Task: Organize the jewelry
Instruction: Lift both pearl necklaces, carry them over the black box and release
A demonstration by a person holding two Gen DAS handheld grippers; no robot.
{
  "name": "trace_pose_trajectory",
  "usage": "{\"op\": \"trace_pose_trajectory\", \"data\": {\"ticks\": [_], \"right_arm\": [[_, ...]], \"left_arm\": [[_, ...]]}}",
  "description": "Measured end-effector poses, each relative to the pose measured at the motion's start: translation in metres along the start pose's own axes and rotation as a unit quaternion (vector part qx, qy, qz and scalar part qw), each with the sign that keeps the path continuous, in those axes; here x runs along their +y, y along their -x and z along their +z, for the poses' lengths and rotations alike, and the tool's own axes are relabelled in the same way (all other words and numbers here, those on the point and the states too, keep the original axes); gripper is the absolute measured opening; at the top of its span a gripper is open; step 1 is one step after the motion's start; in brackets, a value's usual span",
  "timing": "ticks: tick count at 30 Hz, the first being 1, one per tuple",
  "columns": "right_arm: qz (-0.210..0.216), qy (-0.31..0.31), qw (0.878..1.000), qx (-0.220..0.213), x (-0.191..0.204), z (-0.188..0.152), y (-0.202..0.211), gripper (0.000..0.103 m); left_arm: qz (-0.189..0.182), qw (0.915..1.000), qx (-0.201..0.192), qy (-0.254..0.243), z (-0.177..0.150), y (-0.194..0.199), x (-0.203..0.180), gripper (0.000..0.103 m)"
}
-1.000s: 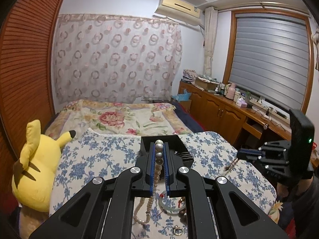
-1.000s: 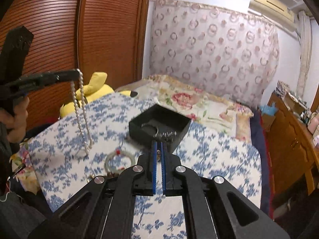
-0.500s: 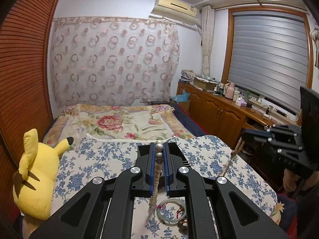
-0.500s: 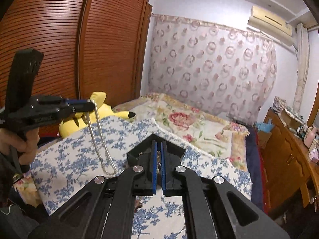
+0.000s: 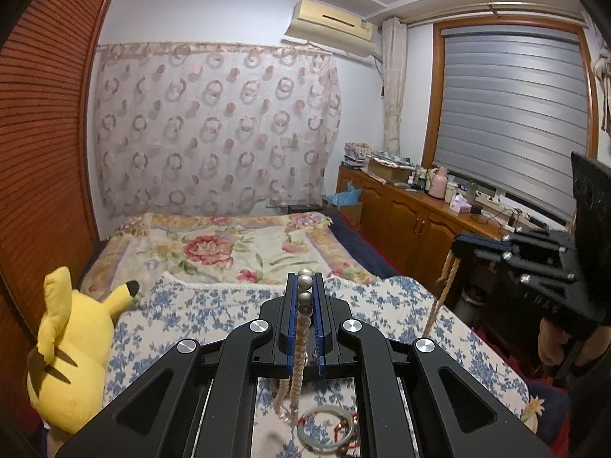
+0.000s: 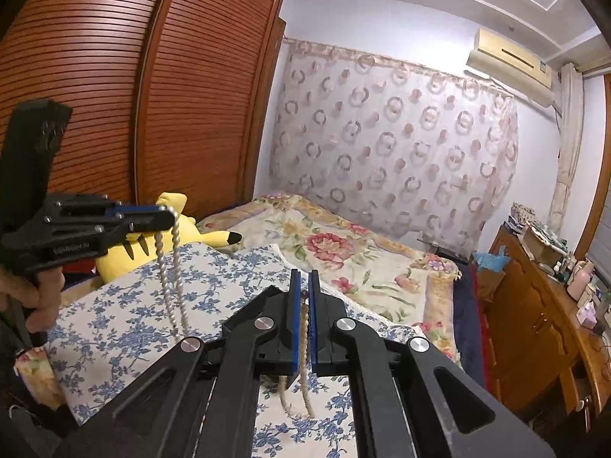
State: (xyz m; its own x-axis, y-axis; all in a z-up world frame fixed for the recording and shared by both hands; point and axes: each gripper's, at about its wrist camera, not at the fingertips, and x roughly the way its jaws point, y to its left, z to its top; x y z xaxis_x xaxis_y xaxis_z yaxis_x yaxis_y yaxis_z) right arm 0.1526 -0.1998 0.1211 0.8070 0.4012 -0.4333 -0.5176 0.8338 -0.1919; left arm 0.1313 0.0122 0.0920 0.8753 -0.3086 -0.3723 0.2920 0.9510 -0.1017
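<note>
My left gripper (image 5: pixel 304 278) is shut on a pearl necklace (image 5: pixel 296 374), whose largest beads sit between the blue pads while the rest hangs toward the blue-flowered cloth (image 5: pixel 183 313). A pale jade bangle (image 5: pixel 324 425) with red-brown beads beside it lies on the cloth below. My right gripper (image 6: pixel 304 274) is shut on a thinner beige bead strand (image 6: pixel 301 378) that dangles in a loop. Each view shows the other tool: the right gripper (image 5: pixel 460 246) with its bead strand (image 5: pixel 443 294), and the left gripper (image 6: pixel 168 217) with the pearl necklace (image 6: pixel 170 278).
A yellow plush toy (image 5: pixel 68 362) sits at the cloth's left edge by the louvred wardrobe doors (image 6: pixel 114 95). Beyond lies a flowered bedspread (image 5: pixel 214 248). A wooden cabinet (image 5: pixel 416 229) crowded with bottles runs under the window. A person's hand (image 6: pixel 34 297) holds the left tool.
Both grippers have risen, drawing the two strands up off the cloth. The black box seen earlier in front of the fingers is now hidden behind them.
</note>
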Motion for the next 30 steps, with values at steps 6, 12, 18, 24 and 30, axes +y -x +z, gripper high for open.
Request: {"op": "trace_pose_trajectory", "data": {"ticks": [6, 12, 18, 24, 30], "right_arm": [[-0.005, -0.005, 1.0, -0.007, -0.005, 0.011, -0.014, 0.004], [-0.009, -0.008, 1.0, -0.025, -0.014, 0.03, -0.03, 0.004], [-0.008, -0.005, 1.0, -0.022, -0.024, 0.04, -0.056, 0.004], [-0.016, -0.015, 1.0, -0.022, -0.042, 0.042, -0.078, 0.005], [-0.008, -0.047, 0.998, -0.042, -0.067, 0.043, -0.094, 0.005]], "left_arm": [[0.004, 0.9999, -0.008, -0.007, 0.021, -0.015, -0.003, 0.007], [-0.002, 1.0, 0.003, 0.007, 0.039, -0.045, 0.002, 0.007], [-0.009, 0.9996, 0.017, 0.019, 0.052, -0.076, 0.009, 0.007], [-0.007, 0.9995, 0.025, 0.017, 0.055, -0.099, 0.014, 0.007], [-0.013, 0.9976, 0.062, 0.026, 0.029, -0.132, 0.023, 0.007]]}}
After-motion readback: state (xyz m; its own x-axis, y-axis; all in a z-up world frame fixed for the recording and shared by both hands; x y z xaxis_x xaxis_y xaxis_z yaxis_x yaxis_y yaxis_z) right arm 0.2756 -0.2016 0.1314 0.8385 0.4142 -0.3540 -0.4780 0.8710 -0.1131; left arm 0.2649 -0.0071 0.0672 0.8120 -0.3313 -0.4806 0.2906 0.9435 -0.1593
